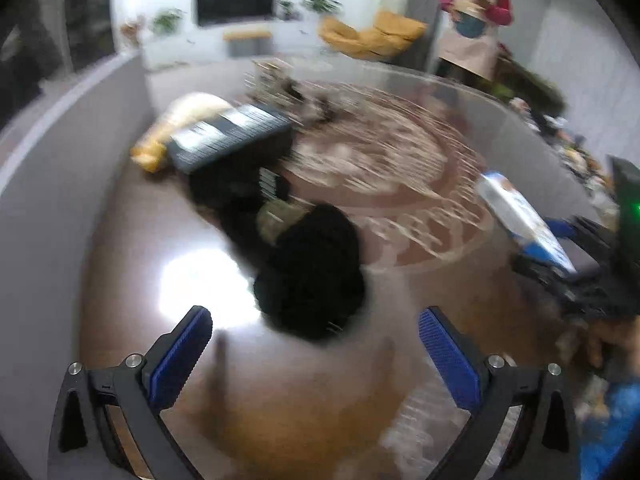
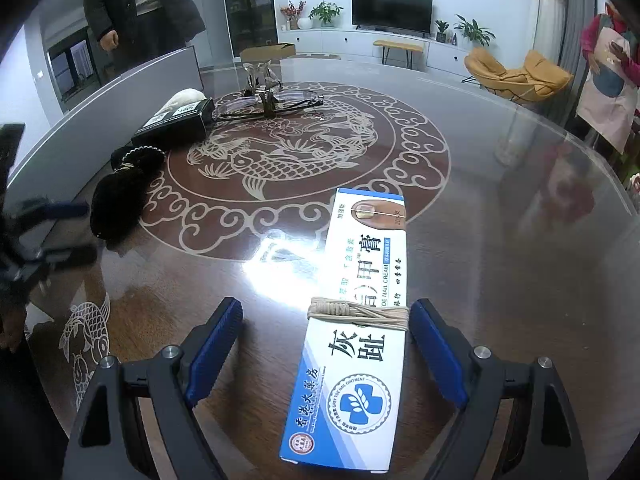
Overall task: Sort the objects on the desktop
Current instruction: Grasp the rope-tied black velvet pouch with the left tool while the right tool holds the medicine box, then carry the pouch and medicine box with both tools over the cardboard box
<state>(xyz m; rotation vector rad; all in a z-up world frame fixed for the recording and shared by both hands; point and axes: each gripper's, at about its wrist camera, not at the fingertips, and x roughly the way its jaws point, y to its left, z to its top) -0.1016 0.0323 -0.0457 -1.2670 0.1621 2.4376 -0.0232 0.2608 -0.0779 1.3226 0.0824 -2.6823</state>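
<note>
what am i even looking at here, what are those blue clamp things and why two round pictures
No robot here: a person holds a two-finger clamp in each hand, each with a fisheye camera looking along its blue-padded fingers. The blurred picture is from the left gripper, open and empty. The sharp one is from the right gripper, open around a white and blue nail-cream box with beige cord tied round it; a firm grip is not evident. On the glossy brown round table with a fish pattern also lie a fuzzy black item, a dark printed box and clear-lensed glasses.
</note>
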